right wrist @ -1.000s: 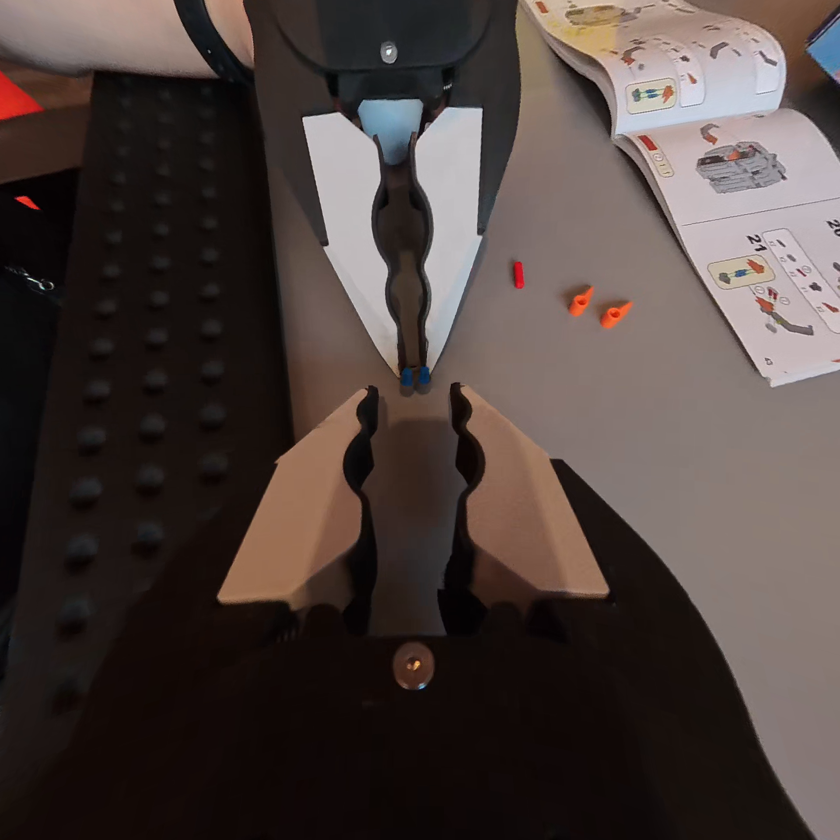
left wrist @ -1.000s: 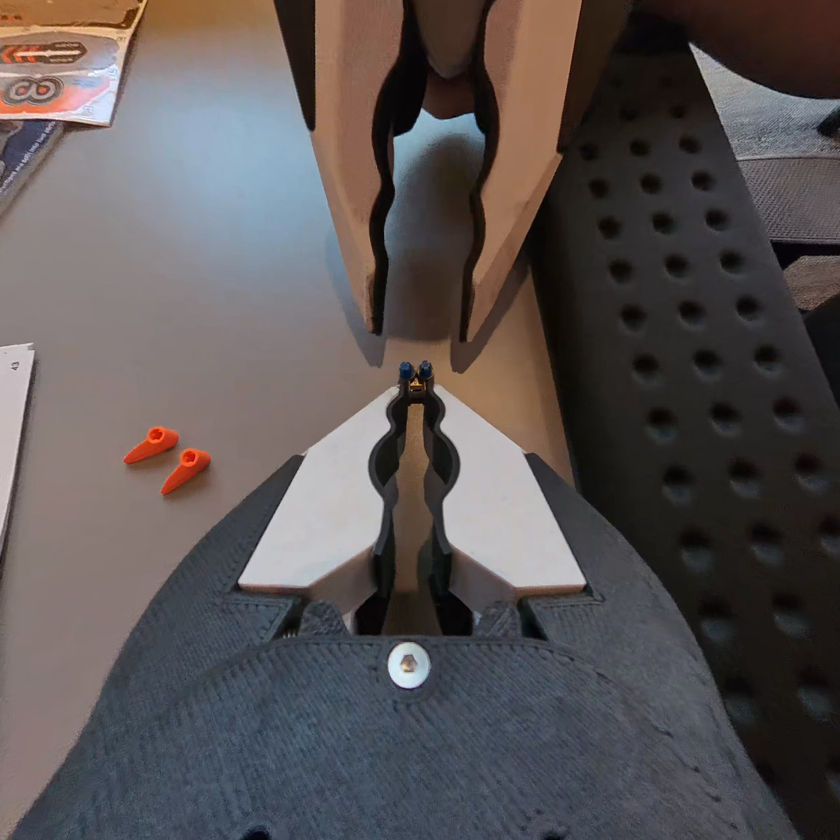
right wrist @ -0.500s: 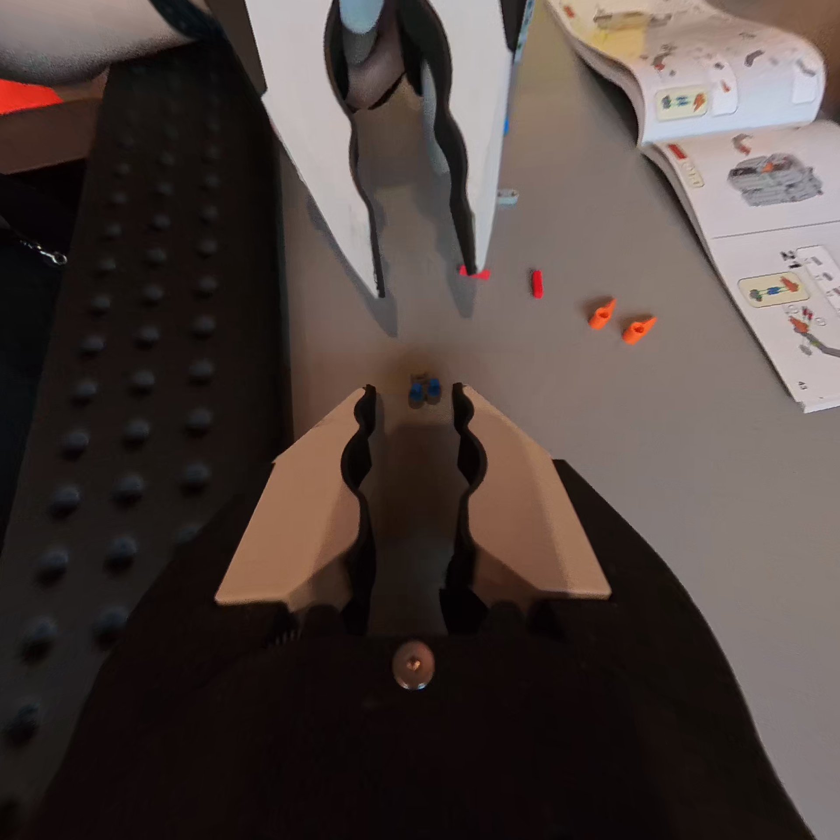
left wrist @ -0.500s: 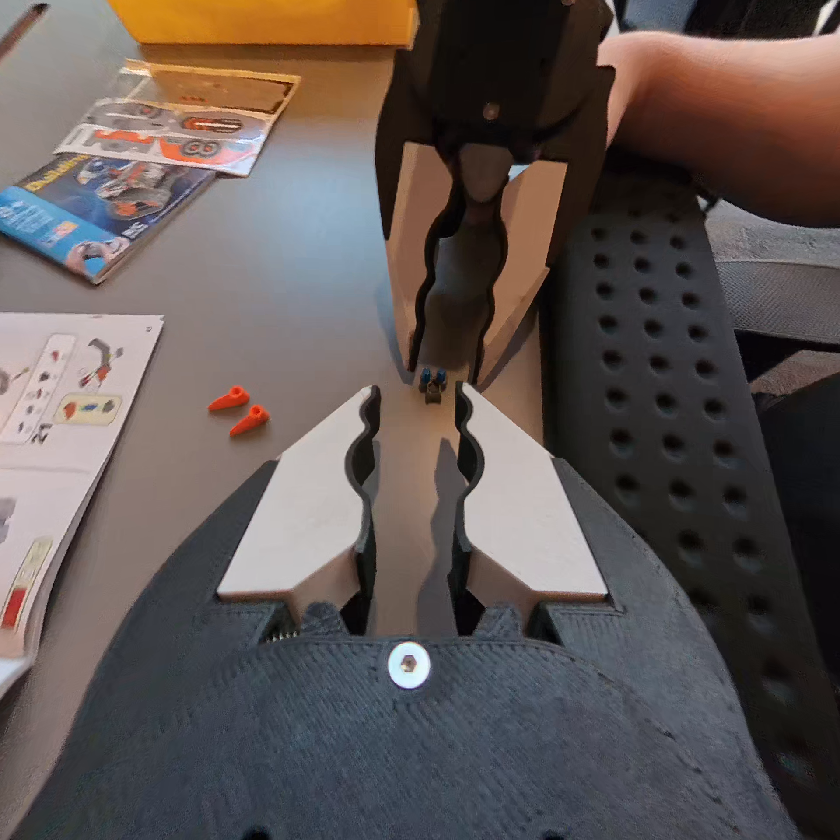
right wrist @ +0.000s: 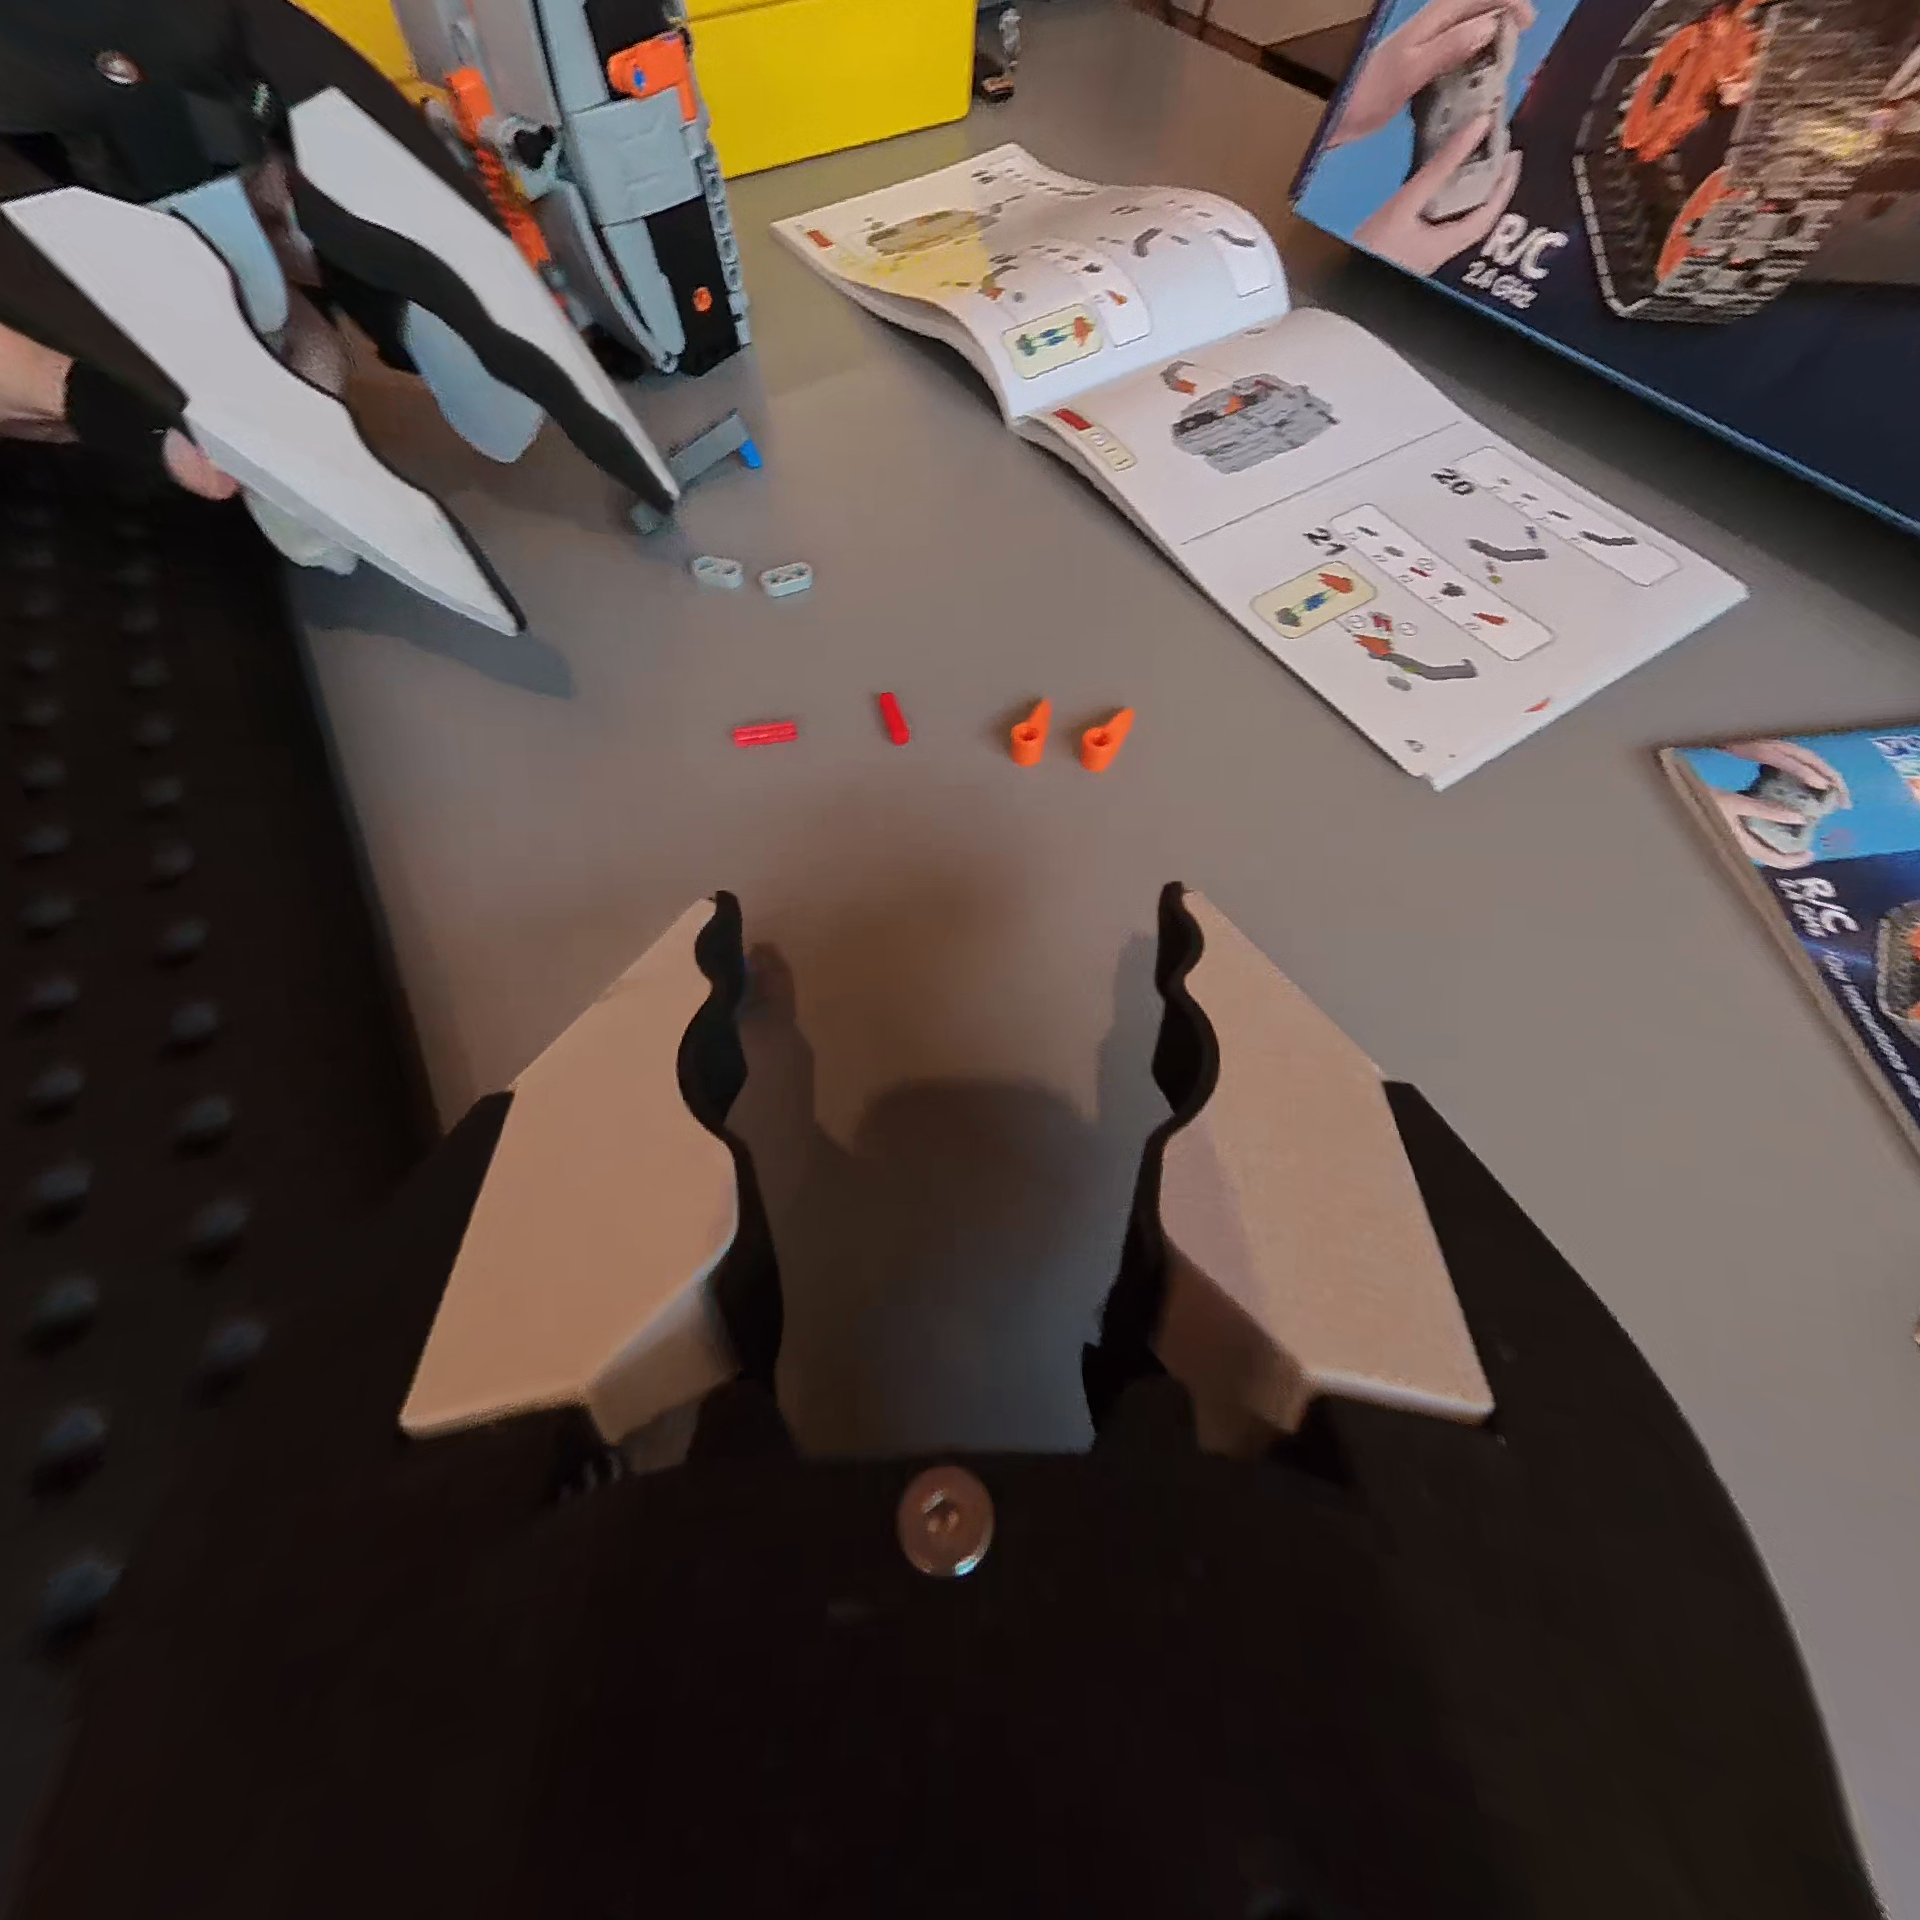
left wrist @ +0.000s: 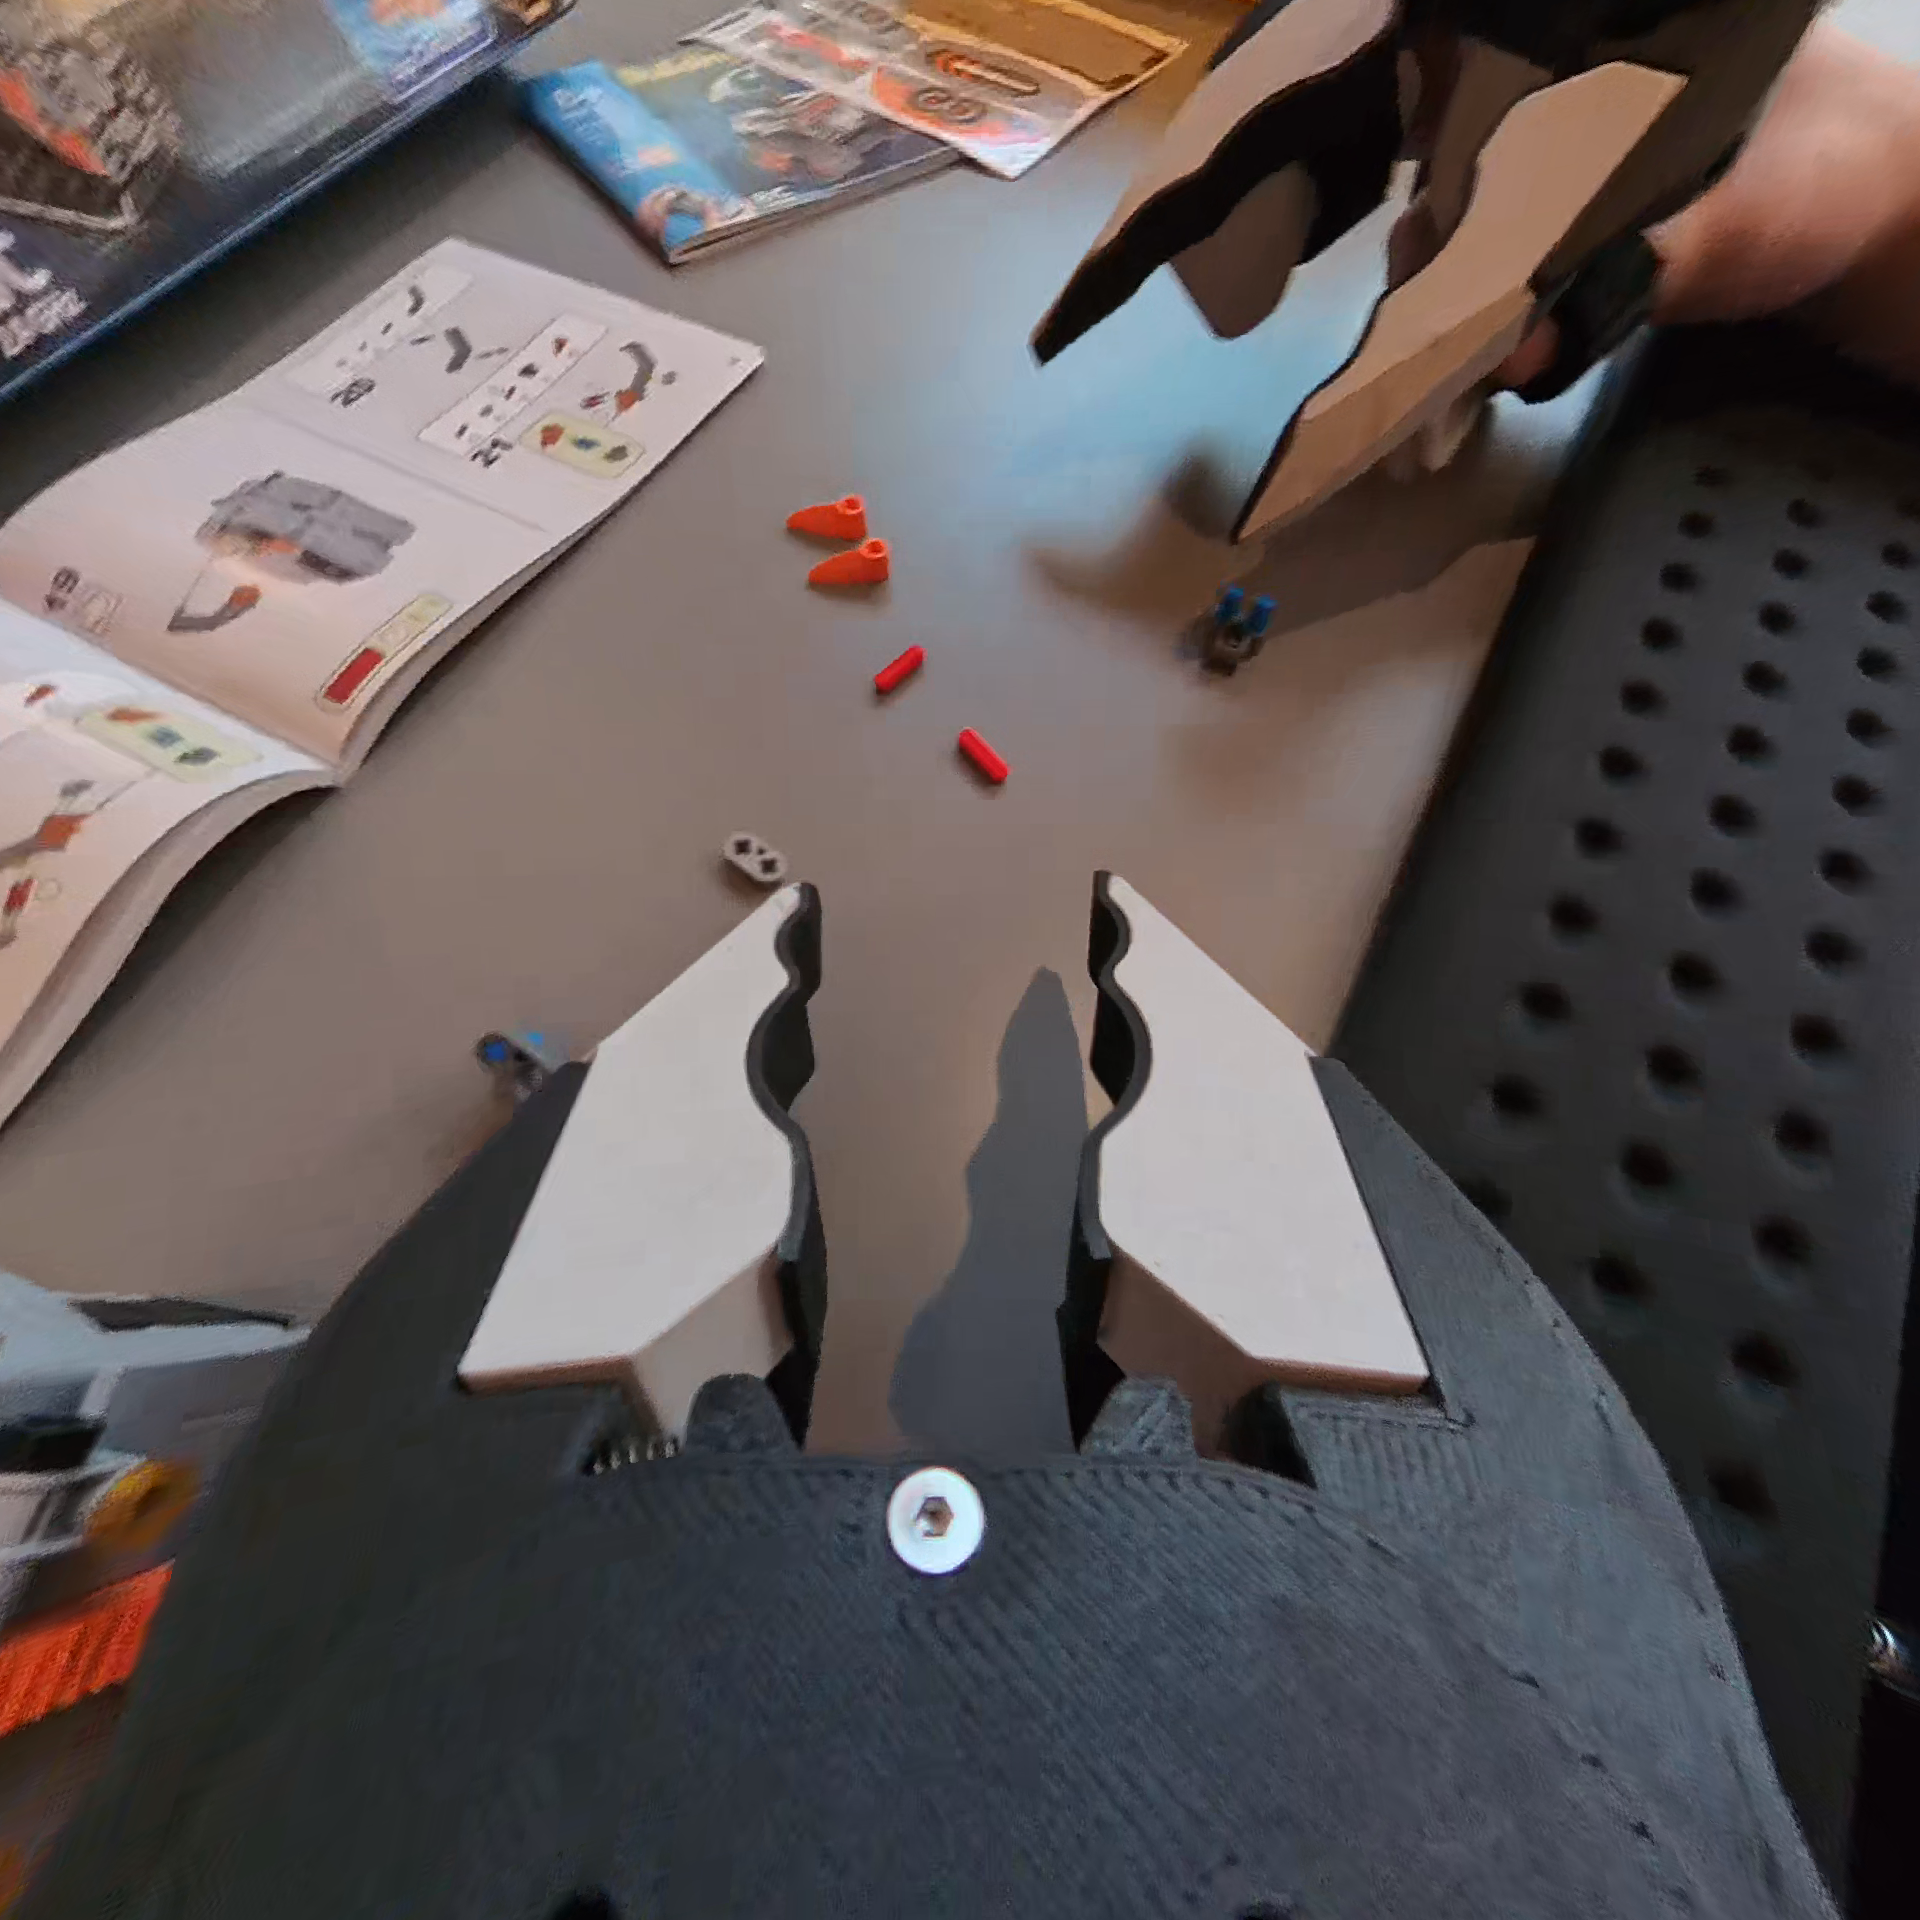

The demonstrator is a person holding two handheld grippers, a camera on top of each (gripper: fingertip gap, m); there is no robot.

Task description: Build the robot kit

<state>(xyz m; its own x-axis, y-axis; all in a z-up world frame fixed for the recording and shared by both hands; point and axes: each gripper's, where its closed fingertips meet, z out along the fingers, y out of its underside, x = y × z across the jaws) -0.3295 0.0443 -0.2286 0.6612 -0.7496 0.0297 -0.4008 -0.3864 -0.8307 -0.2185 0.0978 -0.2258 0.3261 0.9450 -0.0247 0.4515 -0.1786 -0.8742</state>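
A small dark piece with two blue pins (left wrist: 1236, 623) lies on the grey table, free of both grippers. My left gripper (left wrist: 951, 894) is open and empty, well back from the piece, with a small grey link (left wrist: 753, 860) just off its left fingertip. My right gripper (right wrist: 951, 899) is open and empty above the table. In the left wrist view the right gripper (left wrist: 1143, 442) hangs tilted just above the piece. In the right wrist view the left gripper (right wrist: 587, 561) shows at upper left, open.
Two orange wedge pieces (left wrist: 847, 540) and two red pins (left wrist: 899, 668) lie mid-table, also in the right wrist view (right wrist: 894, 717). An open instruction booklet (right wrist: 1299, 468), a printed box (right wrist: 1662, 208), a grey-black built model (right wrist: 644, 187) and a black perforated mat (left wrist: 1683, 935) surround the area.
My left gripper opened and let the blue-pinned piece down on the table. Both grippers drew back and rose, so more of the table shows.
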